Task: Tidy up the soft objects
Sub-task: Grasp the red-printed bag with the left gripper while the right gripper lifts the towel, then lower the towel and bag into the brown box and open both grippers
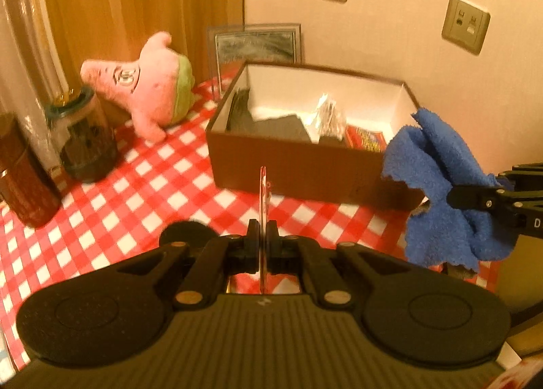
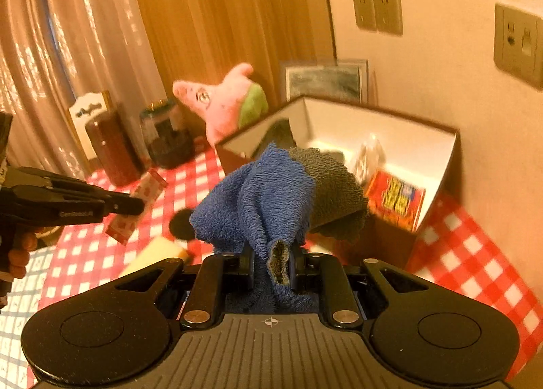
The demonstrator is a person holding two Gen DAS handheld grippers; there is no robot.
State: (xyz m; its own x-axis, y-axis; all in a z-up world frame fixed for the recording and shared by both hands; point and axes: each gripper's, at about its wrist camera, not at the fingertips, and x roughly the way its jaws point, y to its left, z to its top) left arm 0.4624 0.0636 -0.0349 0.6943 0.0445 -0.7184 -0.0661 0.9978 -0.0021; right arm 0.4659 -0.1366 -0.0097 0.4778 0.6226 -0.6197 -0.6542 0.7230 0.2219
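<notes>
While left gripper (image 1: 262, 236) pinches thin packet (image 1: 263, 192), right gripper (image 2: 271, 258) clamps blue towel (image 2: 258, 195).

We see a checked table (image 1: 142, 192); left of the brown box (image 1: 305, 168) lie a pink plush (image 1: 149, 90) and jars (image 1: 85, 141).

My left gripper (image 1: 262, 236) pinches a thin red-and-white packet (image 1: 263, 199) edge-on above the checked tablecloth (image 1: 118, 192); my right gripper (image 1: 456, 199) clamps the blue cloth (image 1: 437, 165) beside the brown box (image 1: 305, 165).
</notes>
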